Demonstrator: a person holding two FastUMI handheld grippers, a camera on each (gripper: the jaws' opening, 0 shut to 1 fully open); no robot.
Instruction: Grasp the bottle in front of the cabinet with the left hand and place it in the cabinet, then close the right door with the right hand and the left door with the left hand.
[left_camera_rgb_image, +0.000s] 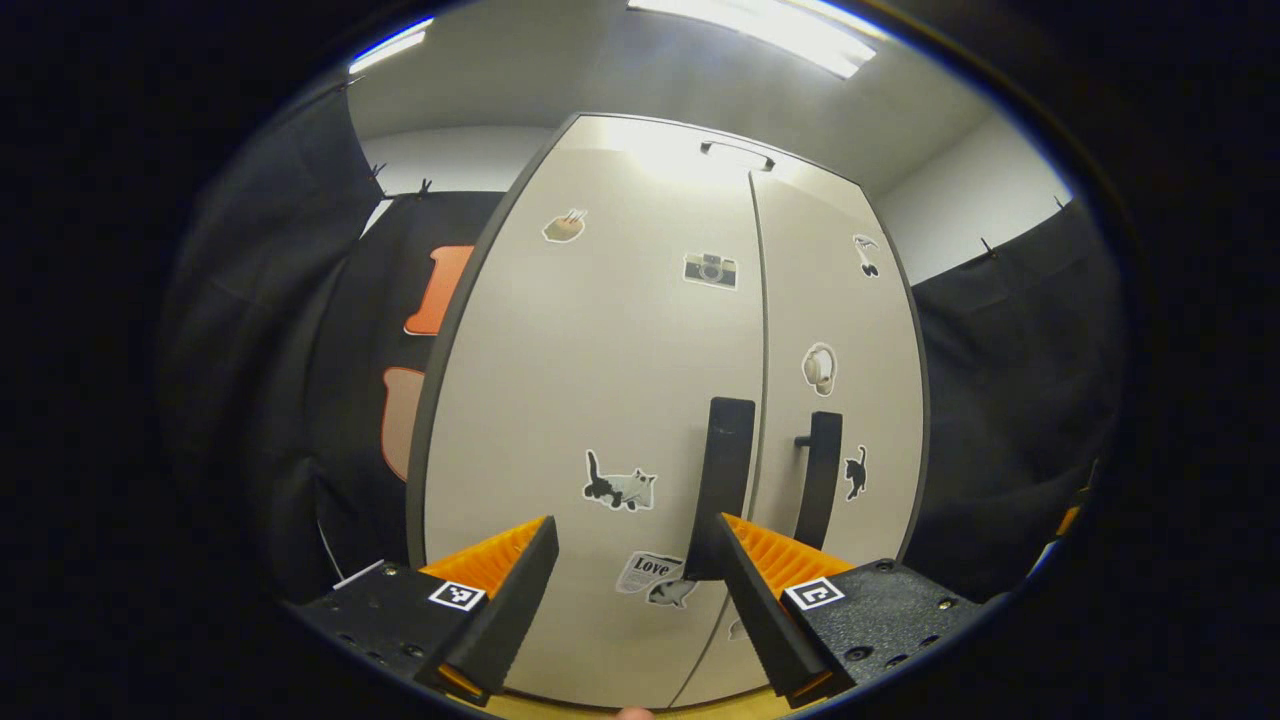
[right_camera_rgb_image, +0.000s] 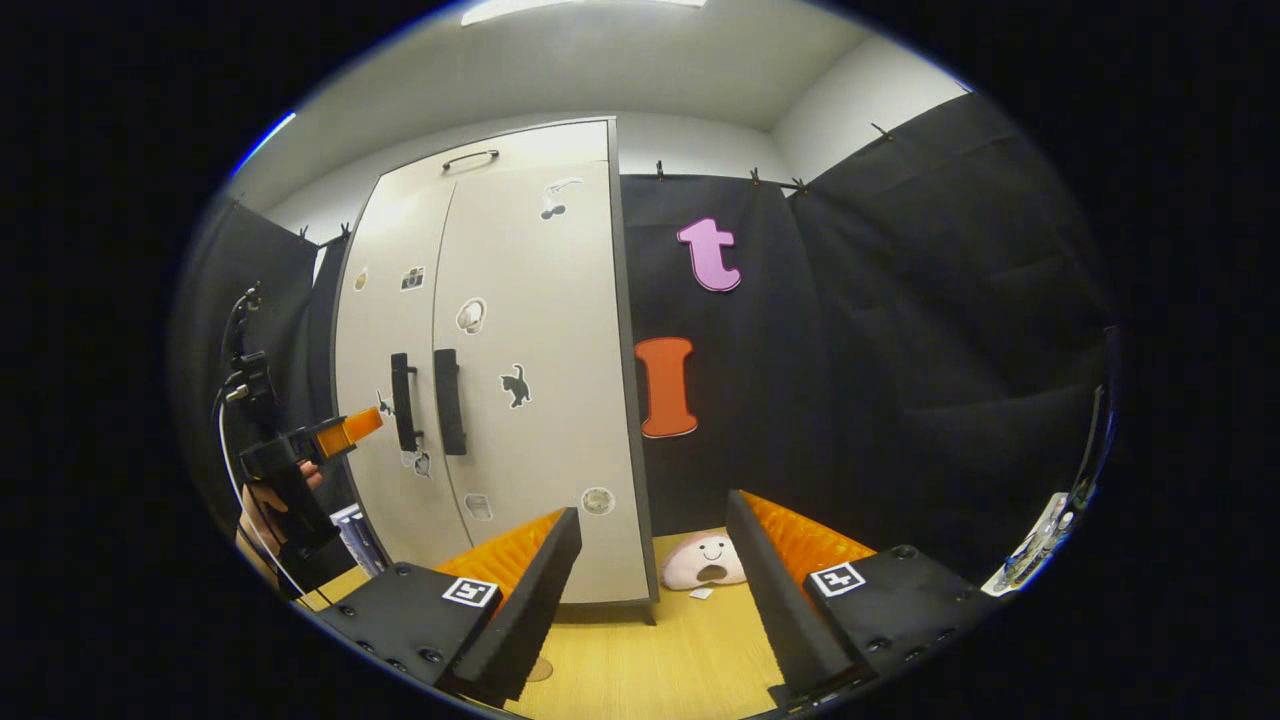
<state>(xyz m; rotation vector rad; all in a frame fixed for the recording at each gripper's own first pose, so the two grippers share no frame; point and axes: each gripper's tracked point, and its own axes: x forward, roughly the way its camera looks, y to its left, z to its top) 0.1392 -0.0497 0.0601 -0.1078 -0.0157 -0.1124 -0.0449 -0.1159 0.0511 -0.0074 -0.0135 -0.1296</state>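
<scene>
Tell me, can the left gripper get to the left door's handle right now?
Probably yes. The left gripper is open and faces the closed cabinet; the left door's handle stands just beyond its fingers with nothing between them. From the right gripper view, it also sits close in front of the doors.

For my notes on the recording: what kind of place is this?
Probably a staged recording booth, not a home: black cloth walls hang behind a tall cabinet with stickers, both doors closed, on a wooden floor with a plush toy.
</scene>
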